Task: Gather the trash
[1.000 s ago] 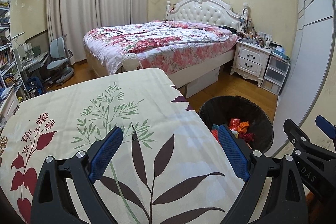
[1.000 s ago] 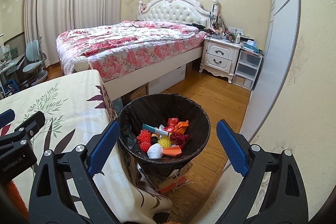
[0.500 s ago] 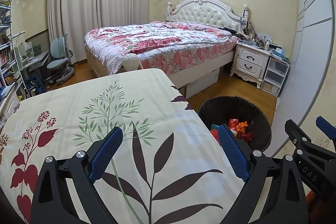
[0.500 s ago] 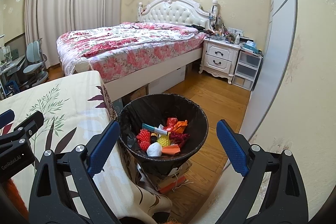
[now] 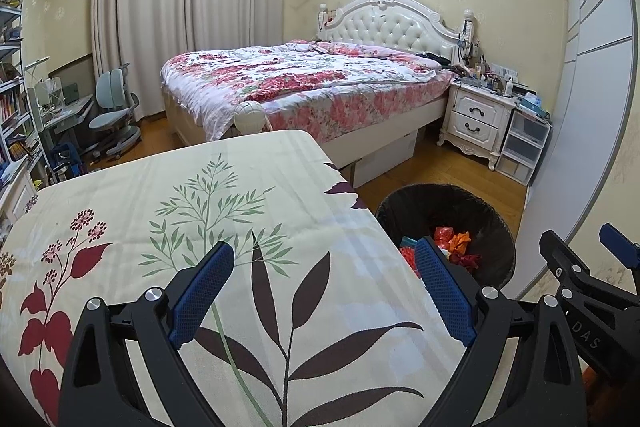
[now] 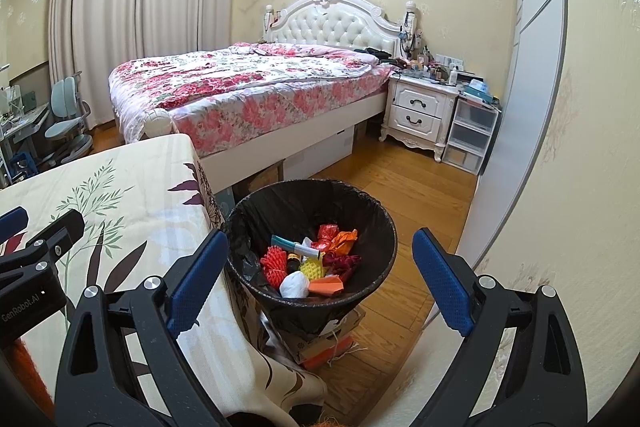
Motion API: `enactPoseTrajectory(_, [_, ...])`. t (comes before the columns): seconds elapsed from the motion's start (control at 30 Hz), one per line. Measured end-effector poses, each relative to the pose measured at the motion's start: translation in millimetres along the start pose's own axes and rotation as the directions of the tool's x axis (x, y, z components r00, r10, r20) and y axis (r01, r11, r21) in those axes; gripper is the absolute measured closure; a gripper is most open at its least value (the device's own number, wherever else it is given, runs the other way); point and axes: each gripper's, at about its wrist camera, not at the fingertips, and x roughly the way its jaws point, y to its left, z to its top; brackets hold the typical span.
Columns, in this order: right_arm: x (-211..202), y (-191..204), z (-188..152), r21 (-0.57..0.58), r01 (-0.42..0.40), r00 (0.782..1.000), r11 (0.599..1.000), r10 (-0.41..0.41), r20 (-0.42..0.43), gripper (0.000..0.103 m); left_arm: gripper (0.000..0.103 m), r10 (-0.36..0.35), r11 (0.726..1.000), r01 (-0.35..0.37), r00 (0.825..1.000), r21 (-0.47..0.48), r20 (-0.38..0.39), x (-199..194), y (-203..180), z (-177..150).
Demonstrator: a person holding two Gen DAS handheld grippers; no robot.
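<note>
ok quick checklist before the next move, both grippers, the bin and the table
1. Left gripper empty: ok, jaws wide open over the tablecloth, nothing between them.
2. Right gripper empty: ok, open above the trash bin, nothing held.
3. Bin ready to take trash: ok, upright beside the table, black liner in place, colourful trash only in the bottom.
4. Trash left on the table: cannot tell for the whole top; the cloth that shows in both views has only its printed leaves.
5. Grippers apart from each other: ok, each shows at the edge of the other's view, not touching.
</note>
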Motion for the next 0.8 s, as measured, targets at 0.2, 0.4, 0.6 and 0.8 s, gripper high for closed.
enactPoseTrajectory(0.2, [-1.0, -0.6, 0.5, 0.0, 0.002, 1.0, 1.0, -0.002, -0.002, 0.012, 0.012, -0.001, 1.0, 0.001, 1.0, -0.001, -0.001, -0.2, 0.5, -0.2])
enactPoseTrajectory(0.4, [-1.7, -0.7, 0.8, -0.003, 0.001, 1.0, 1.0, -0.001, -0.002, 0.012, 0.012, 0.0, 1.0, 0.0, 1.0, 0.001, 0.0, -0.9, -0.3, -0.4])
enactPoseTrajectory(0.6, [-1.0, -0.4, 0.6, -0.003, 0.002, 1.0, 1.0, -0.002, -0.002, 0.012, 0.012, 0.0, 1.0, 0.0, 1.0, -0.002, 0.0, -1.2, 0.1, -0.7])
enactPoseTrajectory(0.8, [-1.0, -0.1, 0.6, -0.003, 0.002, 1.0, 1.0, -0.002, -0.002, 0.012, 0.012, -0.001, 1.0, 0.001, 1.0, -0.002, 0.0, -1.0, 0.5, -0.8])
